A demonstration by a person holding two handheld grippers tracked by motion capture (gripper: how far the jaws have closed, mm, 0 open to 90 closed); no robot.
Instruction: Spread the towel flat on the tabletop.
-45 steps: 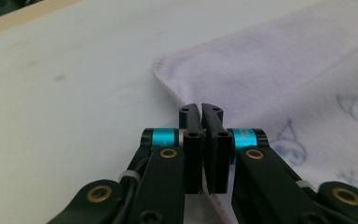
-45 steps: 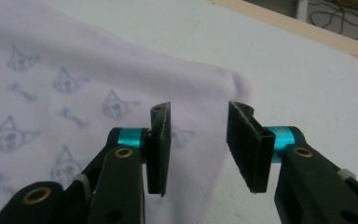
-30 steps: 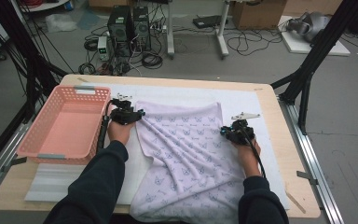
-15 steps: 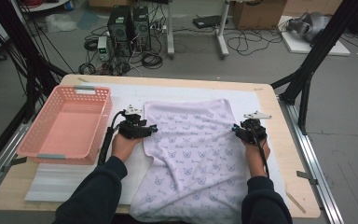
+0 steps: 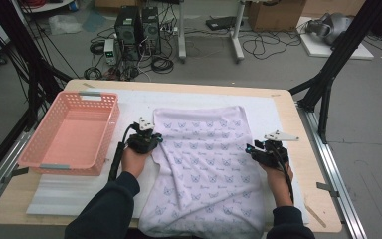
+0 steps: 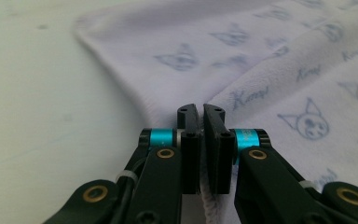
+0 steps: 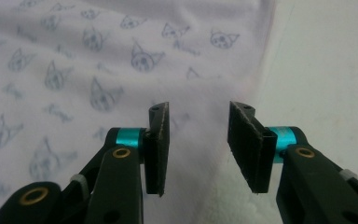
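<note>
Table (image 5: 298, 129), blanket (image 5: 209, 164) edge clamped in left hand-held gripper (image 6: 200, 114)

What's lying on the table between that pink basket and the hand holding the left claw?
Nothing but bare white mat. The high view shows an empty strip of it between the pink basket and the left claw, which is shut on the lilac cloth.
</note>
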